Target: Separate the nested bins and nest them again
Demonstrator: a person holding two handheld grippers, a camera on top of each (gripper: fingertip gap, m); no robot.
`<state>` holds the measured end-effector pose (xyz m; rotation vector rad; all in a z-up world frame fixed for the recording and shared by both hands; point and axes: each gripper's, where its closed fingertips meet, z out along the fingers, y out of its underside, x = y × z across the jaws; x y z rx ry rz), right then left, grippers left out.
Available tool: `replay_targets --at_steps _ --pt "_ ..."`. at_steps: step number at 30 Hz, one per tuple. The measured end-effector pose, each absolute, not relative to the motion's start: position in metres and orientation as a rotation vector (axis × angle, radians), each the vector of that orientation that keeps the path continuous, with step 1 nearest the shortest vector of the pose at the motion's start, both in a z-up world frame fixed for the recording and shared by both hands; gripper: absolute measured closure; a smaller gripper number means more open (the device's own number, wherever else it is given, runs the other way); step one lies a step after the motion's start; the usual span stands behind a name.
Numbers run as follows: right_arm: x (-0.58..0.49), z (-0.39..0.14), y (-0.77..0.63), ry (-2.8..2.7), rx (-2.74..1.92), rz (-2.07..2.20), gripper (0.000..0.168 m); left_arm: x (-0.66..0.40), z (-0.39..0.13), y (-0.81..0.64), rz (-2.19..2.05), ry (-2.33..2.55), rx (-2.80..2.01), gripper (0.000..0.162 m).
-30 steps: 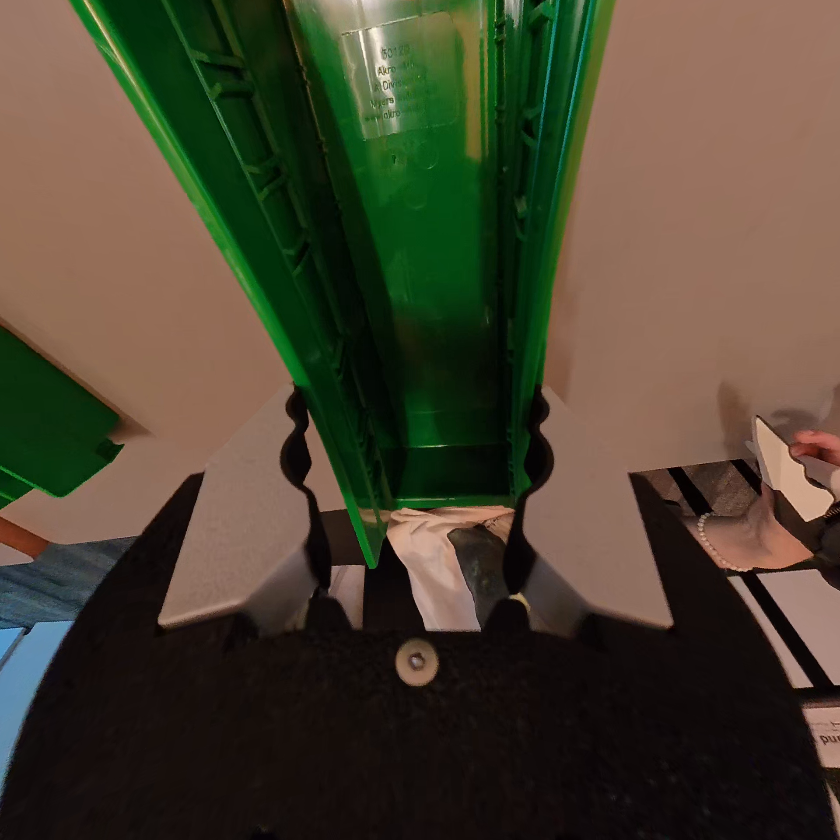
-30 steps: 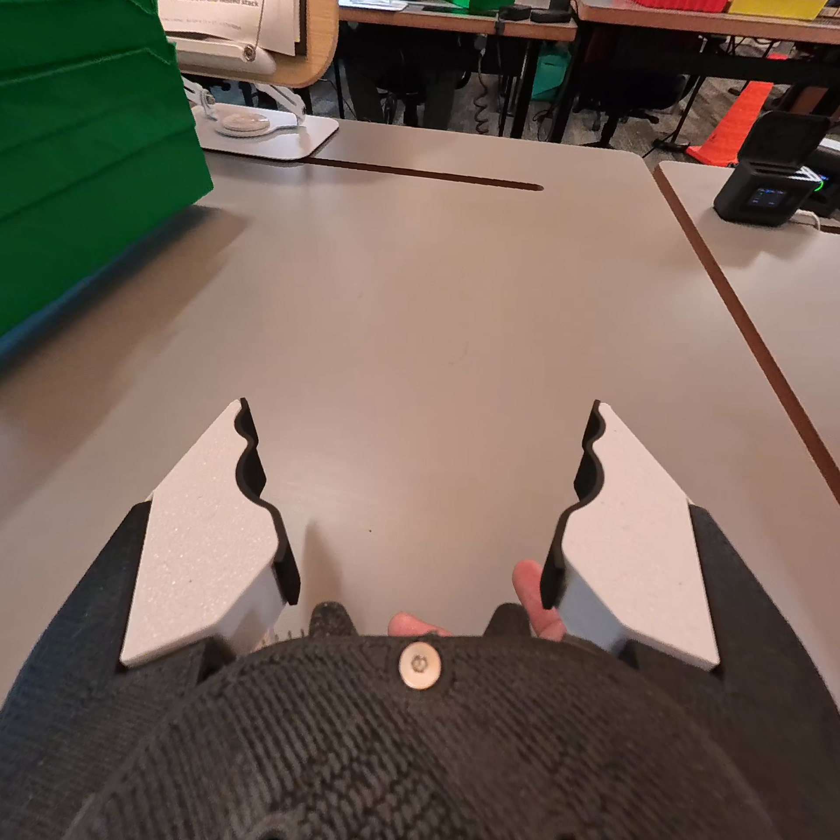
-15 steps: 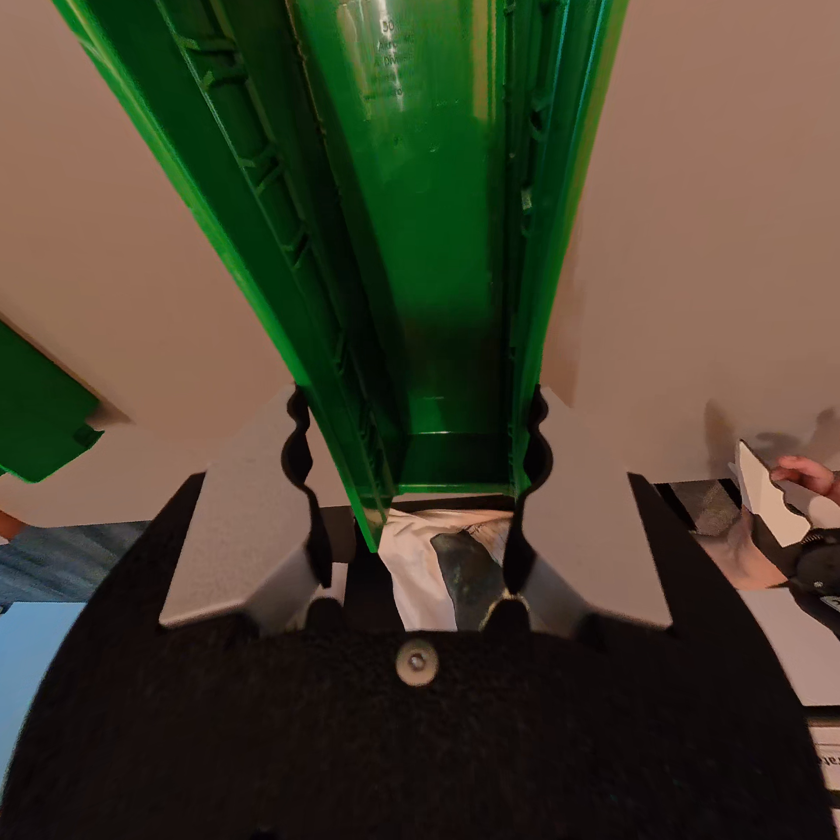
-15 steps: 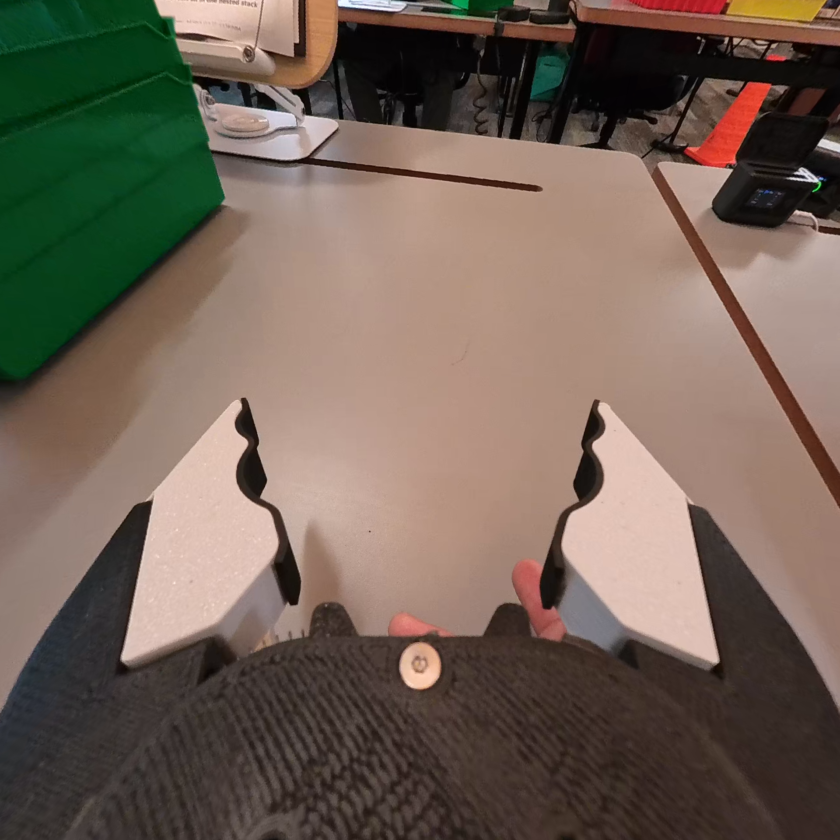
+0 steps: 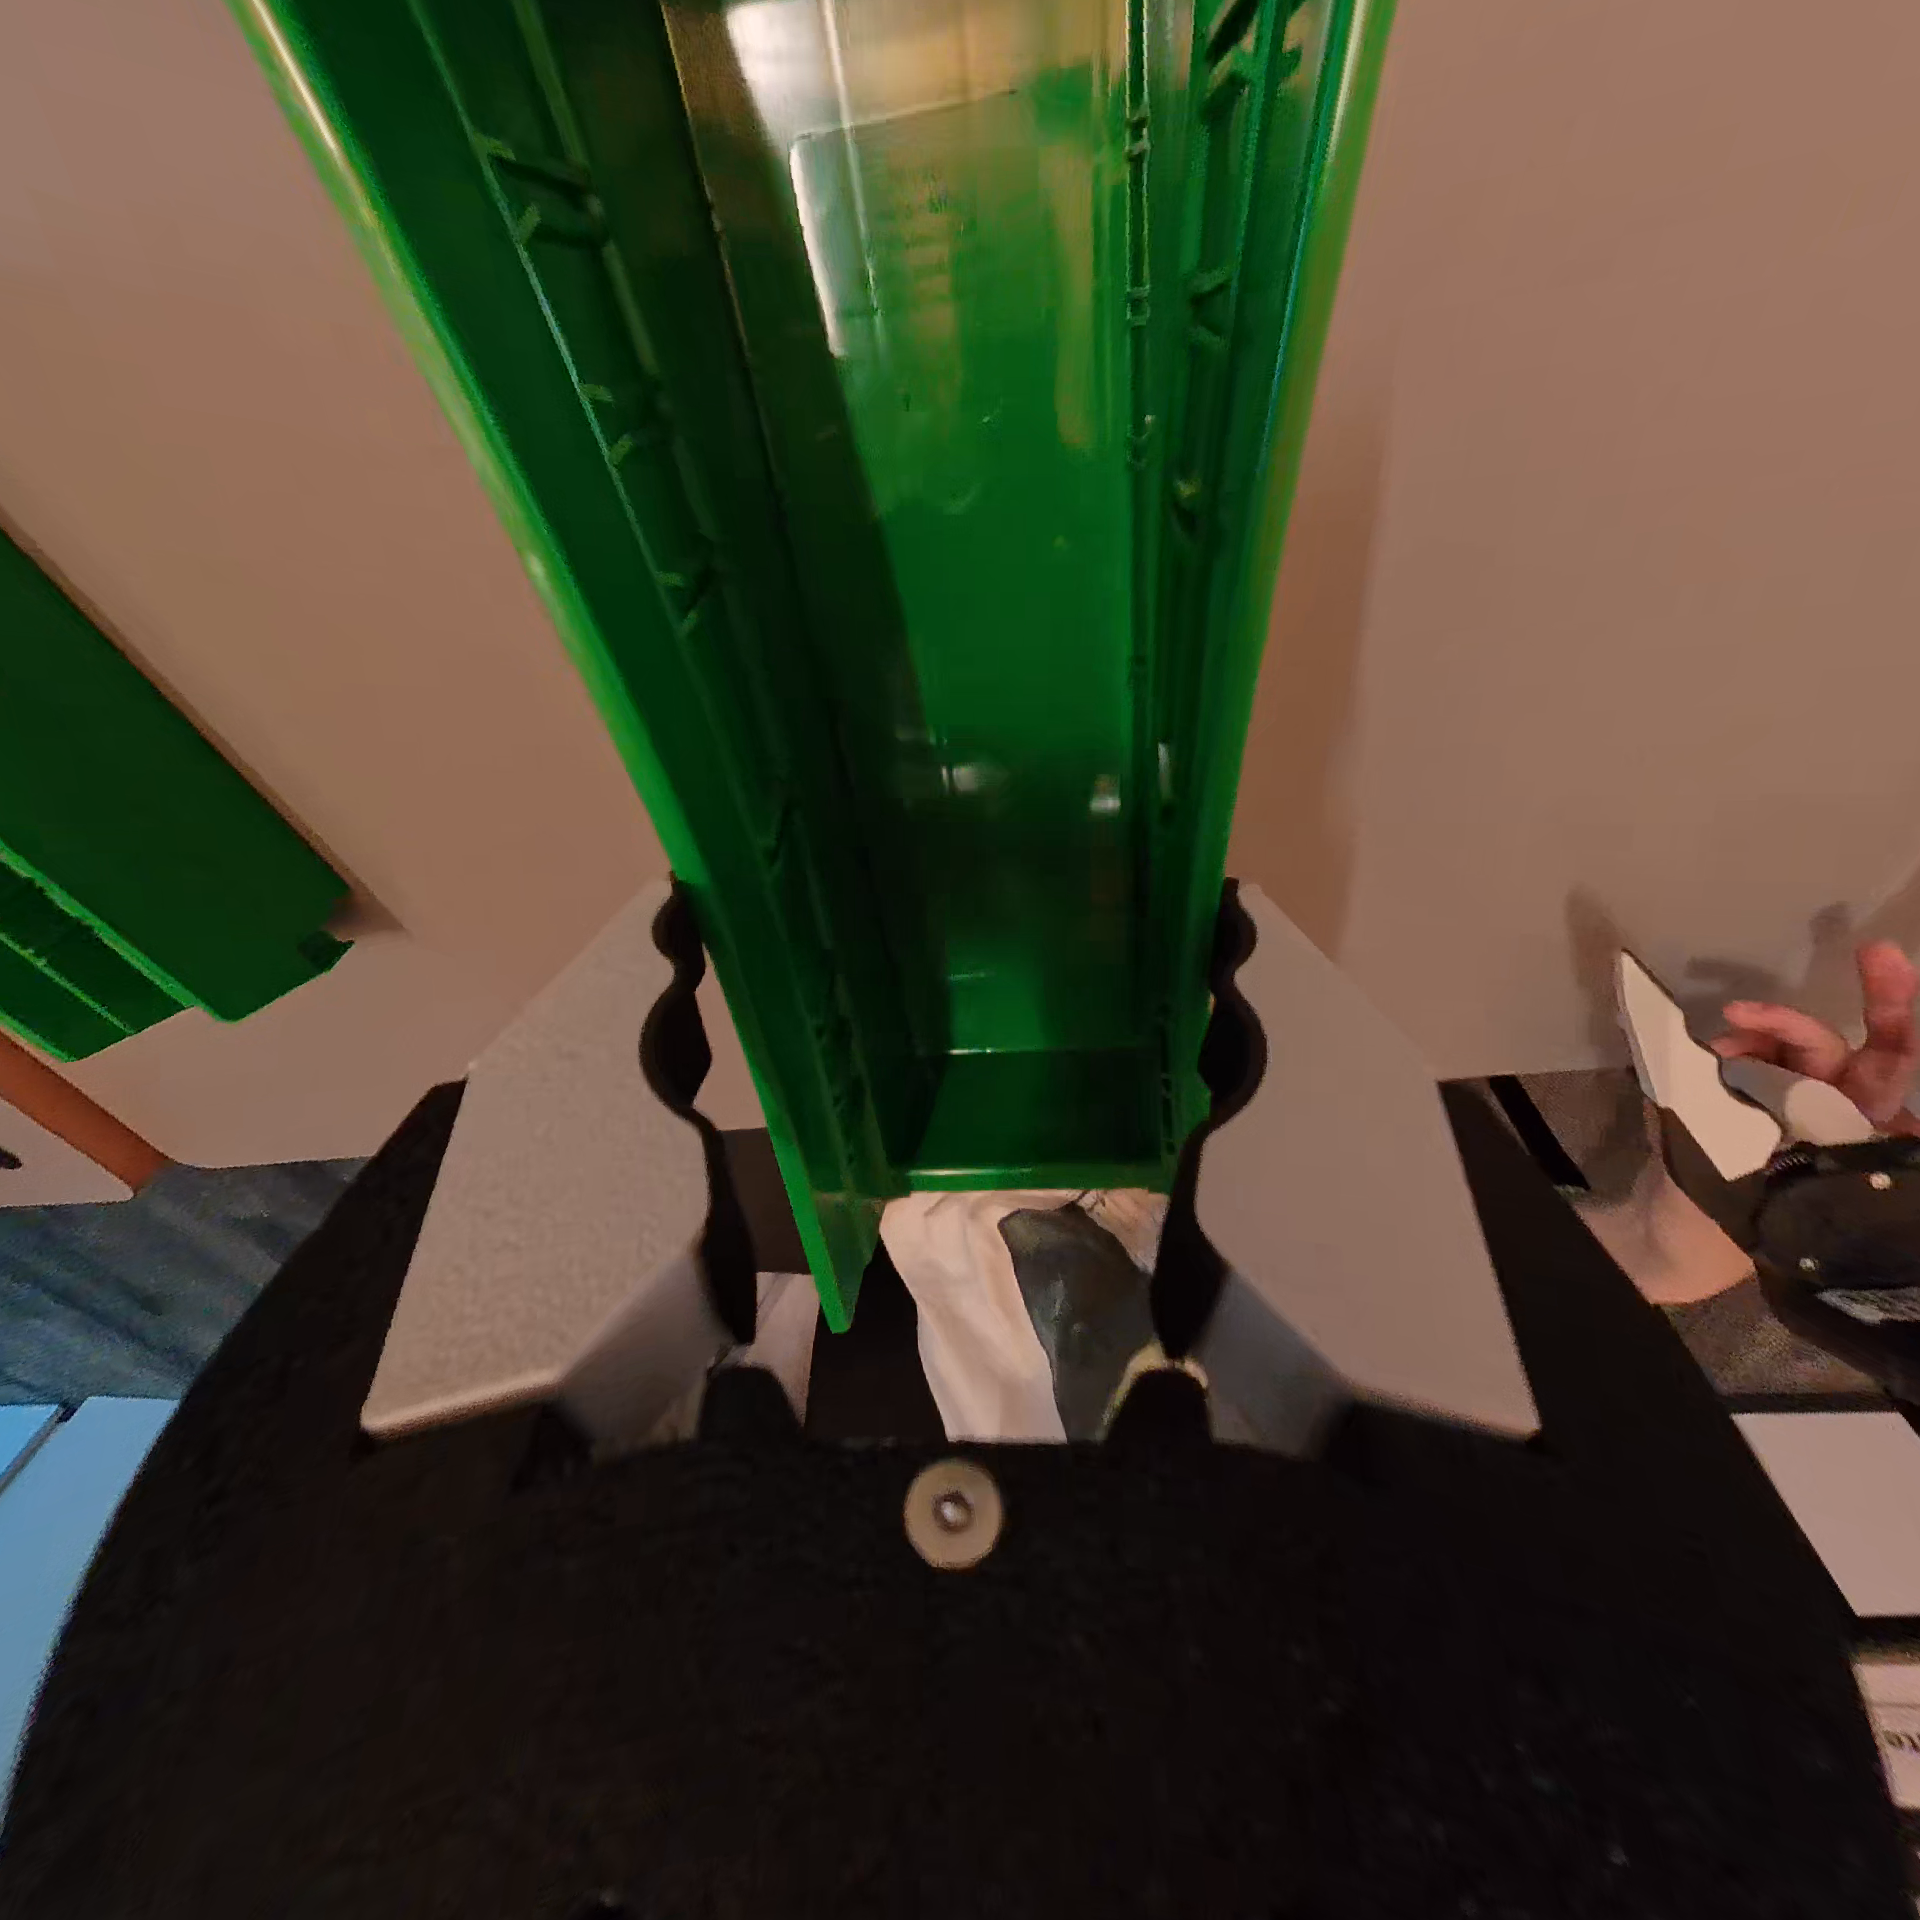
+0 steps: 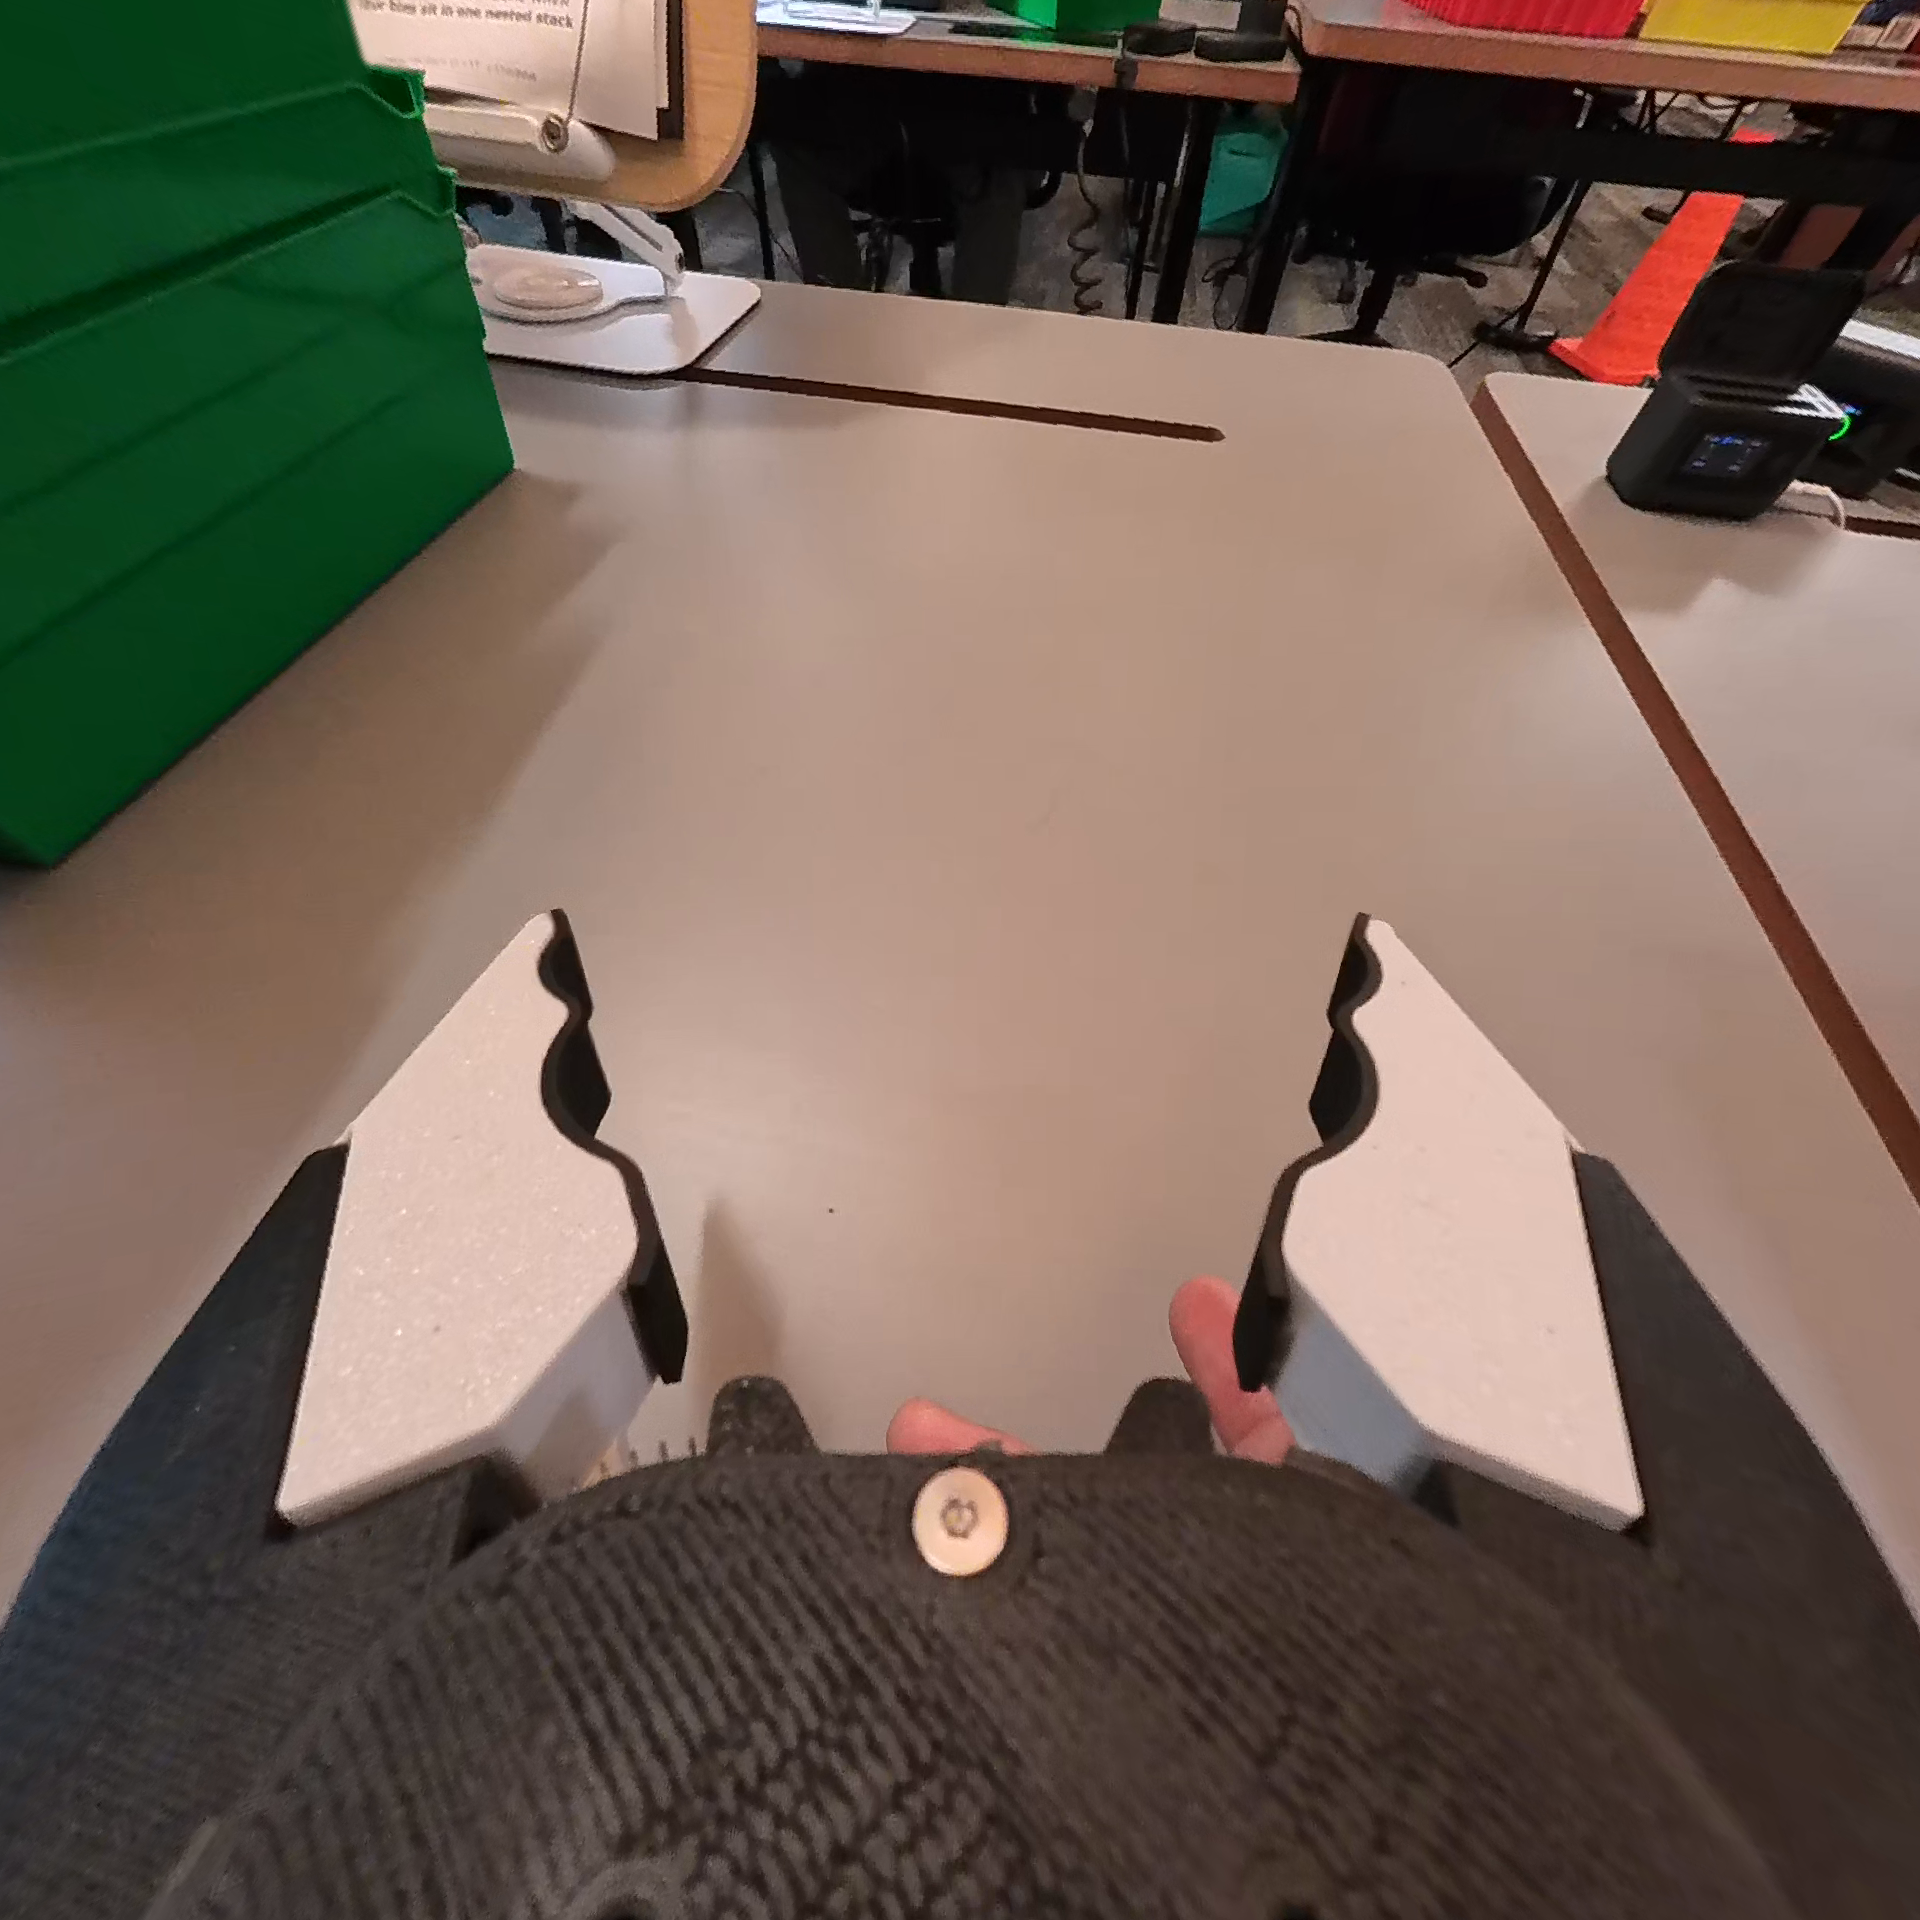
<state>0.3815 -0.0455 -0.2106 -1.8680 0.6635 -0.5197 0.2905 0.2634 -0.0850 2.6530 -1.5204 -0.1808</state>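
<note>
Over the grey bench, left claw pinches a green bin; right claw hangs spread, desks behind.

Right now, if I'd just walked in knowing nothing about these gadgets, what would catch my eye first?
The long glossy green plastic bin, clamped between the fingers of the left gripper and stretching away from its camera over the beige tabletop. Next, the stack of nested green bins on the table's left in the right wrist view. The right gripper hovers wide open, holding nothing.
</note>
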Motion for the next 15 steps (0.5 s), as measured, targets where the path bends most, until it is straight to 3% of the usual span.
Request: replay_targets --at_steps 10,15 --pt "0.381 -0.214 -0.044 0.657 -1.884 -0.524 0.029 0.272 -0.027 0.302 -0.042 -1.504 2.706 0.065" --pt "0.379 -0.213 -0.040 0.647 -1.887 -0.525 0.030 0.237 -0.027 0.348 -0.130 -1.420 2.792 0.065"
